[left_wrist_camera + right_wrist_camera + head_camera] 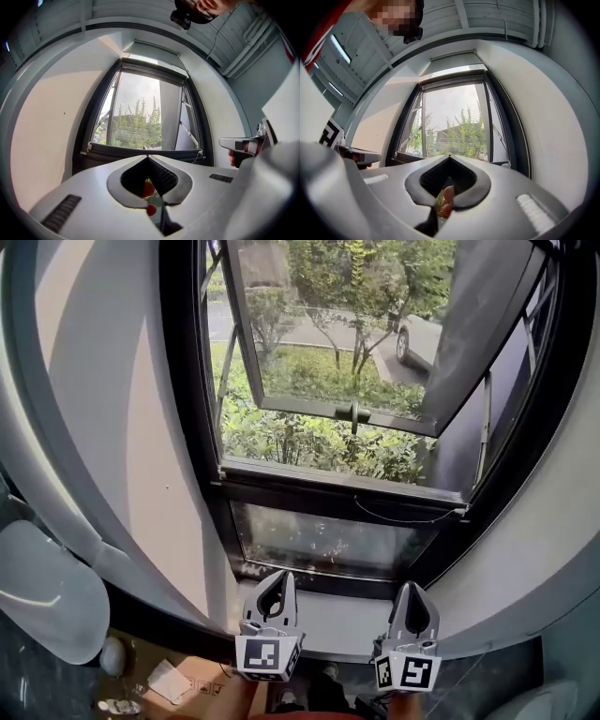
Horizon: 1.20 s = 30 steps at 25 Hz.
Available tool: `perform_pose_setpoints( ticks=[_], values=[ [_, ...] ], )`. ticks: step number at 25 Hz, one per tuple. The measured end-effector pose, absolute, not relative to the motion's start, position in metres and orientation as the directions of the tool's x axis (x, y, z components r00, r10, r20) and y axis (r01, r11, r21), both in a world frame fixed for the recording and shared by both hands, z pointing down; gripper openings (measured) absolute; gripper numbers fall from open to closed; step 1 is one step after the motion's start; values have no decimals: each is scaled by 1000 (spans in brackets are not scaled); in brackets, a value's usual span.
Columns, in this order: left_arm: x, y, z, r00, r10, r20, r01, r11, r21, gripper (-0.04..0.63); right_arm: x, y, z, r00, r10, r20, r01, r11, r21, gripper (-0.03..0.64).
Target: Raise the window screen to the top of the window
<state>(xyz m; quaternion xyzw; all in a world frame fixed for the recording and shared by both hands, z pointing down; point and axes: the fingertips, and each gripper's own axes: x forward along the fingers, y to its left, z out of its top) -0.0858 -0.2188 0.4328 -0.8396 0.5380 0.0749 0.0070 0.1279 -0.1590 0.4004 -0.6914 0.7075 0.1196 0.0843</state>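
Note:
The dark-framed window [192,427] stands ahead, its sash [337,409] swung outward. A dark horizontal rail [337,493] crosses the opening's foot, with a thin cord [408,518] at its right end. Whether screen mesh spans the opening above it I cannot tell. A dark strip [150,70] runs along the window's top. My left gripper [277,579] and right gripper [412,589] are side by side over the white sill [342,620], short of the frame, pointing at it. Both are shut and hold nothing, as the left gripper [147,157] and right gripper [449,157] views confirm.
A fixed glass pane [323,545] sits under the rail. White curved walls flank the window on both sides. A white rounded object [47,592] is at the left, and a cardboard box [192,681] lies on the floor below. Shrubs and a parked car [422,338] are outside.

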Motion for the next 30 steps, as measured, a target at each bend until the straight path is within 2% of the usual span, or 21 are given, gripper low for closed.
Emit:
perform_pose_setpoints(
  ticks=[22,30],
  values=[
    [21,-345,404,368,-916,-157,-928,-372,-5,5,245,-292,386,-60,-941,-333,-998,52,32,9],
    [27,-365,400,354,-924,-147,-935,-355,-20,5,253,-314,388,-61,-939,-338,-998,53,34,9]
  ],
)
